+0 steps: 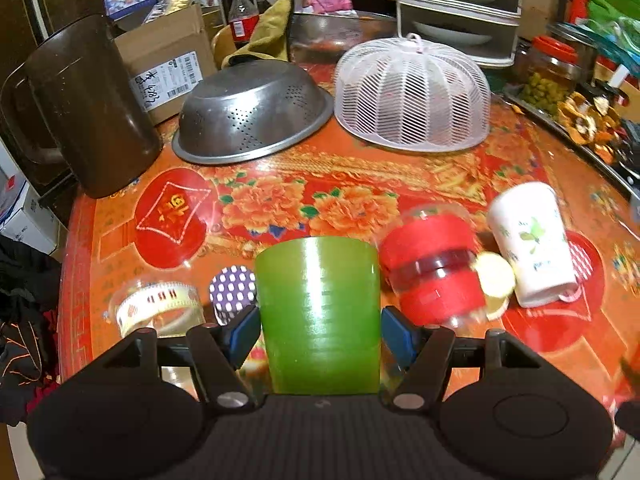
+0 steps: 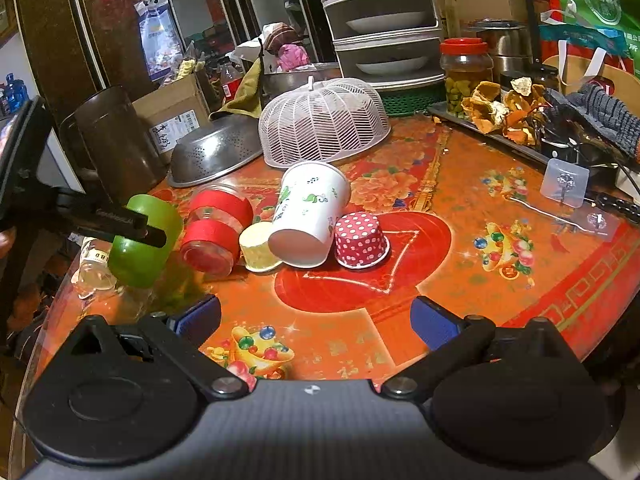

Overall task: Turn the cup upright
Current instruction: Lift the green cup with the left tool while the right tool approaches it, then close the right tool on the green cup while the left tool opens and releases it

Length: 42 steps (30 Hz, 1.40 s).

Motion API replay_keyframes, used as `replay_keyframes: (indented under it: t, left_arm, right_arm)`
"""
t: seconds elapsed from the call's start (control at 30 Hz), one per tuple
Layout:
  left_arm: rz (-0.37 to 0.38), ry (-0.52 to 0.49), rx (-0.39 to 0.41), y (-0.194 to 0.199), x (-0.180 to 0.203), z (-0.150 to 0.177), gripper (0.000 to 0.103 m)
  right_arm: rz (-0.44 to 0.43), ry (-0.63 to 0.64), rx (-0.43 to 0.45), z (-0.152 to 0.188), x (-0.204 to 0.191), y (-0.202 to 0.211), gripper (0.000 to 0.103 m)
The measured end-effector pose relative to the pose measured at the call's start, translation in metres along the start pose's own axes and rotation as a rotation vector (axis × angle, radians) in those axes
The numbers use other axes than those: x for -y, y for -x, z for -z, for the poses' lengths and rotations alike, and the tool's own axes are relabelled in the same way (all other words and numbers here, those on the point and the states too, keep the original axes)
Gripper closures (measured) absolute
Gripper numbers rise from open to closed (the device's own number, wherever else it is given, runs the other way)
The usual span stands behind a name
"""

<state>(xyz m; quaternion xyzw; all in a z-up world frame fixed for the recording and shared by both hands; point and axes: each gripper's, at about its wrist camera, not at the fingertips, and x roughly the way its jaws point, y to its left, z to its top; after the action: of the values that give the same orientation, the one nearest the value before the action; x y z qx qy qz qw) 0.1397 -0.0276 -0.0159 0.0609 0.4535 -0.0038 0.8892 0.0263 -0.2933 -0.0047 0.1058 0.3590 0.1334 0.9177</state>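
Left gripper (image 1: 320,330): my blue pads were clamped on the green cup (image 1: 318,320), which hung tilted, apparently clear of the table (image 2: 460,240).
Right gripper (image 2: 316,320): wide apart, holding nothing.
Doing it well: I judged a steady squeeze and slow roll best, setting down clear of the red-taped cup (image 2: 216,232).
Surface: glossy red floral cloth, probably slippery.
Room: crowded; colander (image 1: 252,114) and mesh food cover (image 1: 412,96) stood behind.

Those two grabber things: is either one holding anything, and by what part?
The left gripper holds the green cup, its fingers pressed on opposite sides of the cup's wall, above the table. The right gripper is open and holds nothing.
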Motion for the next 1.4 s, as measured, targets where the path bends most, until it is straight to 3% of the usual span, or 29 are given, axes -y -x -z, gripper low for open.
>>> replay_keyframes:
  t: [0.2,0.47,0.63,0.8,0.97,1.3,1.4]
  left_arm:
    - [0.047,-0.016,0.014,0.033,-0.001,0.042,0.033]
    - [0.155,-0.004,0.008,0.085,0.001,0.119,0.033]
    - [0.181,0.04,-0.02,0.094,-0.002,0.149,0.033]
    - [0.205,0.089,-0.016,0.096,-0.01,0.156,0.033]
    - [0.239,0.104,-0.006,0.094,-0.015,0.16,0.033]
    - [0.286,0.106,0.016,0.092,-0.017,0.164,0.033]
    - [0.294,0.108,0.022,0.092,-0.019,0.165,0.033]
  right_arm:
    - [-0.02,-0.005,-0.005,0.006,-0.005,0.006,0.001]
    - [-0.147,-0.089,-0.069,0.012,-0.017,0.003,0.001]
    - [-0.199,-0.073,-0.135,0.023,-0.045,-0.005,0.001]
    - [-0.235,-0.063,-0.212,0.031,-0.071,-0.016,0.001]
    - [-0.311,-0.133,-0.27,0.03,-0.083,-0.022,0.001]
    - [-0.305,-0.075,-0.361,0.026,-0.12,-0.03,0.009]
    - [-0.291,-0.056,-0.398,0.027,-0.13,-0.04,0.015]
